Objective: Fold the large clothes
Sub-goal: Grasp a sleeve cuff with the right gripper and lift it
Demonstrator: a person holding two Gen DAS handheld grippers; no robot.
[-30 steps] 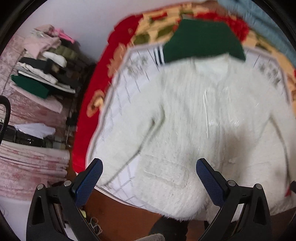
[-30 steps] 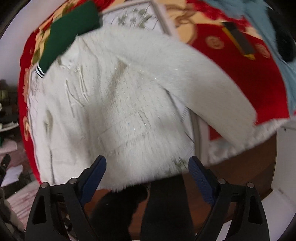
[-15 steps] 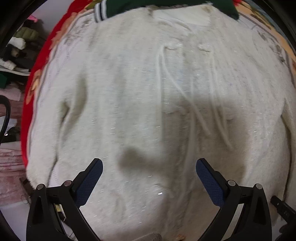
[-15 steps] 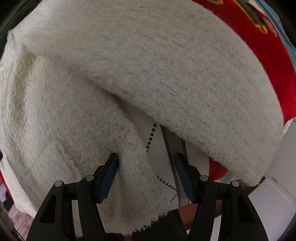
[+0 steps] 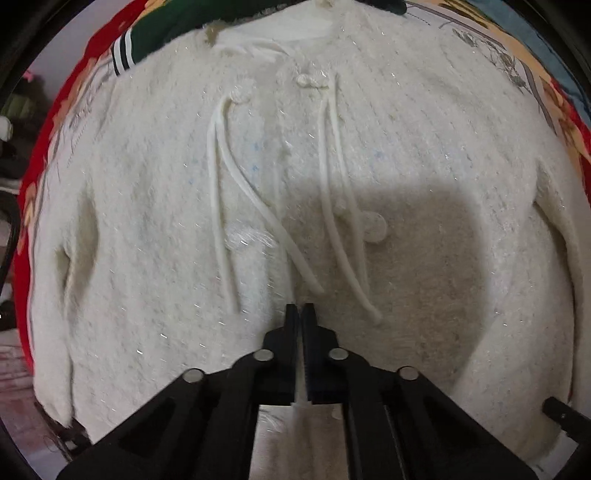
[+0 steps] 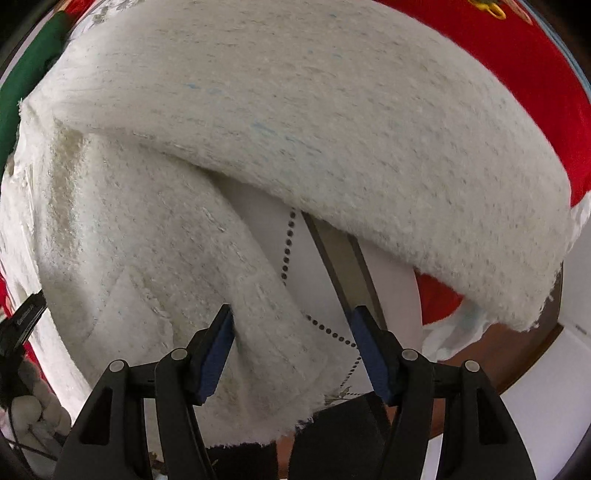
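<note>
Cardigan [image 5: 424, 155] lies flat and face up on the patterned cover [image 6: 380, 266], directly beneath both grippers, collar at the far end. My left gripper [image 5: 299, 312] is fully together, apparently pinching the fabric near the hem. My right gripper [image 6: 291, 332] stands apart, straddling the right hem corner without clamping it.

The cardigan [image 5: 424, 166] is cream-white and fluffy, flecked with glinting silver thread and faint pale-blue specks; its cords [image 5: 332, 206] and round buttons [image 5: 375, 227] are the same cream. Above it lies a dark green garment [image 5: 177, 26] with a cuff striped black and white. The blanket [image 6: 509, 66] underneath is bright red with yellow-orange ornament, and over it lies a white sheet [image 6: 388, 280] printed with rows of black dots and a grey-brown band. The grippers are black, the right one's pads [image 6: 218, 350] dark blue.
</note>
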